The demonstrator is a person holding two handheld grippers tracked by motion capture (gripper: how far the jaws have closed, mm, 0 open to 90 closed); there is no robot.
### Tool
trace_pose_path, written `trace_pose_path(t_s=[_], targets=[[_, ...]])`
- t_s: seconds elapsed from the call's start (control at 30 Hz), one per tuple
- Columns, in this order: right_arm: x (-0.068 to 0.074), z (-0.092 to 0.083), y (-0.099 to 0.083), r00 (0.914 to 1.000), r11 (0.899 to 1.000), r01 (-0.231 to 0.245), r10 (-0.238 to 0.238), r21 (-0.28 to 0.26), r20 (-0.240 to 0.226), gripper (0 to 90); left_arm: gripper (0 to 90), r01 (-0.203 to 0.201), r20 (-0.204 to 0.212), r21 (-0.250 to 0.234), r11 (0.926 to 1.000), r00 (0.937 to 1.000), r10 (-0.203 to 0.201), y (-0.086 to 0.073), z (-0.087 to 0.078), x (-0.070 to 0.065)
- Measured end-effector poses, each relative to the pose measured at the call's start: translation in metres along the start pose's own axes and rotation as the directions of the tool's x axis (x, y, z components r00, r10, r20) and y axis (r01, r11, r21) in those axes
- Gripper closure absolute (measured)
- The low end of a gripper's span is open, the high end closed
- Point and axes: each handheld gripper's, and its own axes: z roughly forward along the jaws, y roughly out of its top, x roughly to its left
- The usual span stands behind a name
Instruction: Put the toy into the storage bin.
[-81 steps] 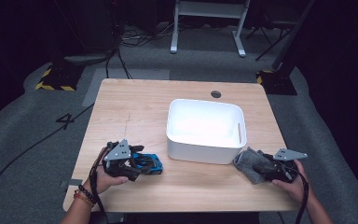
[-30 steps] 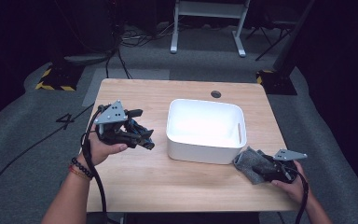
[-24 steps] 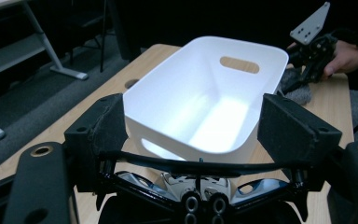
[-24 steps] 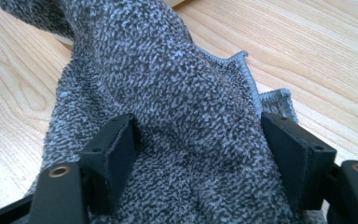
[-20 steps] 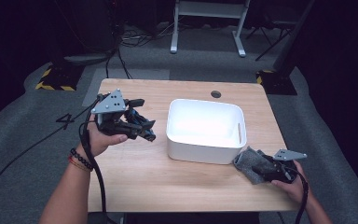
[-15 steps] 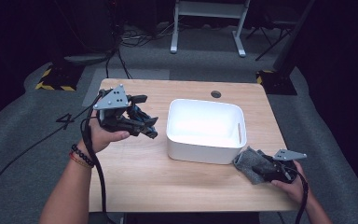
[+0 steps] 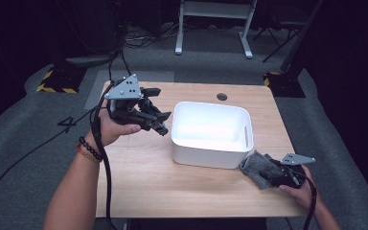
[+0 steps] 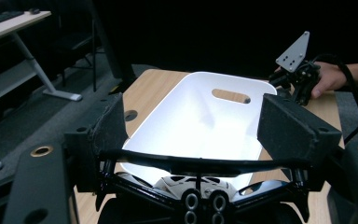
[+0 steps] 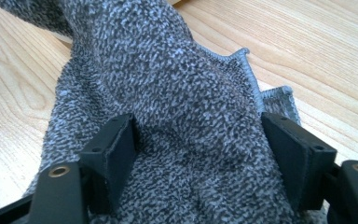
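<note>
Black beaded bracelet (image 7: 87, 147) at far left, on the wrist of the left hand (image 7: 108, 132). Holds the left gripper (image 7: 163, 125) up above the left part of the wooden table (image 7: 143, 177), grey three-cornered plate on top, cable trailing down along the forearm. Points toward the white plastic bin (image 7: 211, 158), jaw tips just short of its left rim and higher than it. Grips a toy car (image 8: 193, 183), clamped low between the jaws and seen in the left gripper view under the black crossbar; colour hard to tell there, pale on top. Jaws fairly wide apart, upper pads framing the inside of the bin beyond.

Bin at the middle of the table, upright, nothing seen inside, oval handle slot (image 7: 246, 135) in its right wall. Round cable hole (image 7: 222, 97) in the tabletop just behind it.

Grey knitted cloth (image 7: 255, 165) next, lying crumpled on the table at the bin's near right corner, touching its wall. Hemmed edge visible in the right gripper view. Right gripper (image 7: 267, 173) low on the table, jaws set wide and closed around a bunched fold of that cloth, knit filling the gap from pad to pad. Right hand (image 7: 301, 189) behind it, at the table's near right edge.
</note>
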Motion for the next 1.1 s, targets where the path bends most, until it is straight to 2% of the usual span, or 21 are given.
trace_pose_path(t_s=[0.27,0.57,0.87,1.1], targets=[[0.0,0.0,-0.001,1.0,1.0,-0.001,0.001,-0.001,-0.003,28.1,24.4,-0.017,0.04,-0.007,0.9998,0.9991,0.017,0.014,0.018,0.002],[0.0,0.0,-0.002,1.0,1.0,-0.003,0.003,-0.002,-0.004,28.1,24.4,-0.045,0.102,-0.01,0.9989,0.9937,0.046,0.028,0.044,0.001],[0.0,-0.001,-0.003,1.0,1.0,-0.004,0.004,-0.002,-0.007,28.2,24.4,-0.055,0.147,-0.005,0.9985,0.9877,0.055,0.03,0.067,0.002],[0.001,-0.001,-0.003,1.0,1.0,-0.002,0.002,-0.001,-0.005,28.2,24.4,-0.054,0.17,0.015,0.9984,0.9842,0.051,0.022,0.081,0.006]])
